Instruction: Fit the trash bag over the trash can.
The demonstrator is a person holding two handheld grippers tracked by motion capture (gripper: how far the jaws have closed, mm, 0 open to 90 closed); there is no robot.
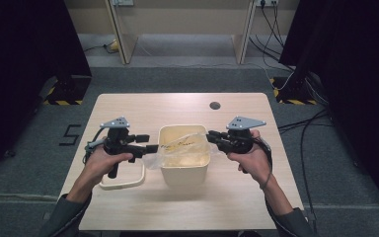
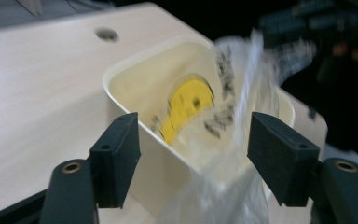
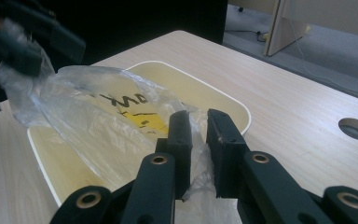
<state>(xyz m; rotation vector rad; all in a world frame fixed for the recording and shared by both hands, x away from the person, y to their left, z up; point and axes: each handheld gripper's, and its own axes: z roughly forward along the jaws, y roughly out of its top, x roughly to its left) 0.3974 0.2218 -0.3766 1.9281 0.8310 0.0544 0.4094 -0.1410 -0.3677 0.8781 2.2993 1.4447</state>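
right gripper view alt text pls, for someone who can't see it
The right gripper, its two black jaws nearly closed, pinches the edge of a clear plastic bag with black print, stretched over a cream bin on a light wooden table. Something yellow shows through the bag, and the left gripper is blurred at its far end.

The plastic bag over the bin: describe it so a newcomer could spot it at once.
On the wooden table stands a cream bin at the middle. Stretched across its open top is the clear plastic bag, crinkled, with black print on it. The right gripper pinches one edge. Unlike the flat cream lid lying left of the bin, it is see-through and limp.
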